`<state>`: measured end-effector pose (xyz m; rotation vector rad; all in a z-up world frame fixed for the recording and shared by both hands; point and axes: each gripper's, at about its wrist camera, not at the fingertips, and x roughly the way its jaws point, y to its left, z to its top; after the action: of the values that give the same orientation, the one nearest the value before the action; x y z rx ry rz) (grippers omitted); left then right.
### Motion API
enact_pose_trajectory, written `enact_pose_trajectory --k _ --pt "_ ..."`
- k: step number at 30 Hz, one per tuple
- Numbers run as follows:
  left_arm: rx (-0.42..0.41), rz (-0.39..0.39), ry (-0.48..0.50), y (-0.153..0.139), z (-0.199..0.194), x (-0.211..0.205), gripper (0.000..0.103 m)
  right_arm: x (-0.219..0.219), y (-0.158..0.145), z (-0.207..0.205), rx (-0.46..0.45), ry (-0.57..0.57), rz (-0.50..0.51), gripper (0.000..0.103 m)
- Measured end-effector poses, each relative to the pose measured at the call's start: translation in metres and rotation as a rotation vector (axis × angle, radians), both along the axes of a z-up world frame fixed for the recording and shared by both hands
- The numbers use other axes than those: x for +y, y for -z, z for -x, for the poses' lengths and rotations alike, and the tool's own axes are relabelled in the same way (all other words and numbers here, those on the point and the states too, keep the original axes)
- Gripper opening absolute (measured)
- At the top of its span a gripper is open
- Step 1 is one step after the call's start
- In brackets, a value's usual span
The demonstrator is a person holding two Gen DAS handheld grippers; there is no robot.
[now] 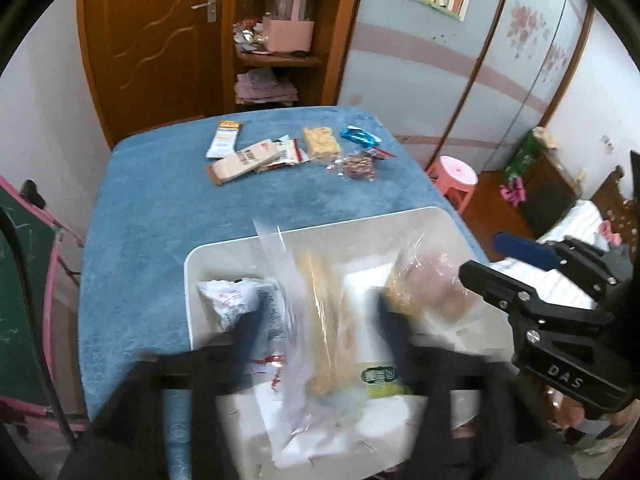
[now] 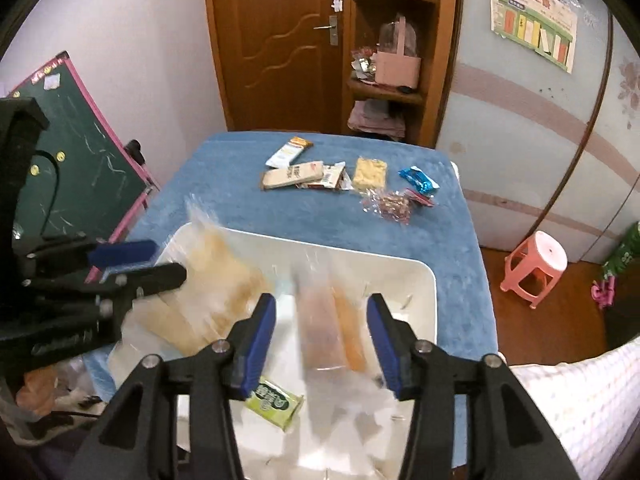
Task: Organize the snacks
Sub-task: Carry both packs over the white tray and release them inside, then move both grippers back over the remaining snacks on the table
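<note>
A white bin (image 1: pixel 224 245) (image 2: pixel 362 257) stands on the near end of the blue-covered table (image 1: pixel 160 200) (image 2: pixel 240 184). My left gripper (image 1: pixel 320 324) is open over the bin; a blurred clear bag of yellow snacks (image 1: pixel 320 312) lies loose between its fingers. My right gripper (image 2: pixel 322 340) is open too, with a blurred clear bag of orange snacks (image 2: pixel 340 328) between its blue pads but not pressed. The bin also holds a green packet (image 1: pixel 380 380) (image 2: pixel 274 402) and a crumpled white-red packet (image 1: pixel 228 300). Several snacks lie at the far end: a beige bar (image 1: pixel 244 164) (image 2: pixel 292 176), a yellow cracker pack (image 1: pixel 320 144) (image 2: pixel 370 174), a blue wrapper (image 1: pixel 360 136) (image 2: pixel 418 182).
A pink stool (image 1: pixel 456 180) (image 2: pixel 536 268) stands right of the table. A green chalkboard (image 2: pixel 80 160) leans at its left. Behind the table are a wooden door (image 2: pixel 280 40) and a shelf (image 2: pixel 392 80). A quilted bed edge (image 2: pixel 580 400) sits near right.
</note>
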<state>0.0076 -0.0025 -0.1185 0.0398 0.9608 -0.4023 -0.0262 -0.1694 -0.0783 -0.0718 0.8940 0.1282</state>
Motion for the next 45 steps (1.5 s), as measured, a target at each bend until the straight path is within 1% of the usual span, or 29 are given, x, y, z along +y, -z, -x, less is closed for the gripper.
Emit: enact_pose_trajectory --k 1,2,4,8,12,16,22,38,42,45 --pt "-0.022 0.001 -0.012 -0.002 0.001 0.000 0.098 0.000 0.000 0.001 -0.008 0.000 0.002 0.064" --pt "-0.056 0.014 -0.027 -0.006 0.004 0.002 0.098 0.000 -0.002 0.003 -0.023 0.001 -0.002 0.068" --pt "-0.088 0.026 -0.032 -0.013 0.006 0.003 0.098 -0.002 -0.006 0.006 -0.059 0.011 -0.006 0.070" --pt "-0.087 0.037 -0.054 -0.014 0.002 0.006 0.098 -0.005 -0.009 0.001 -0.068 0.026 -0.043 0.071" --pt "-0.062 0.023 -0.067 -0.010 -0.006 0.008 0.098 -0.007 -0.001 -0.002 -0.030 0.040 -0.084 0.071" --pt "-0.063 0.019 -0.072 -0.009 -0.006 0.007 0.098 -0.011 0.004 -0.005 -0.004 0.046 -0.118 0.071" --pt "-0.068 0.010 -0.079 -0.008 -0.009 0.004 0.098 -0.010 0.008 -0.008 0.012 0.050 -0.121 0.071" --pt "-0.041 -0.008 -0.109 0.005 -0.021 0.003 0.098 -0.012 0.022 -0.020 0.072 0.063 -0.144 0.071" --pt "-0.051 -0.028 -0.146 0.008 -0.025 0.003 0.098 -0.013 0.027 -0.022 0.087 0.067 -0.149 0.071" --pt "-0.084 -0.049 -0.172 0.009 -0.025 0.004 0.098 -0.015 0.030 -0.024 0.096 0.074 -0.154 0.071"
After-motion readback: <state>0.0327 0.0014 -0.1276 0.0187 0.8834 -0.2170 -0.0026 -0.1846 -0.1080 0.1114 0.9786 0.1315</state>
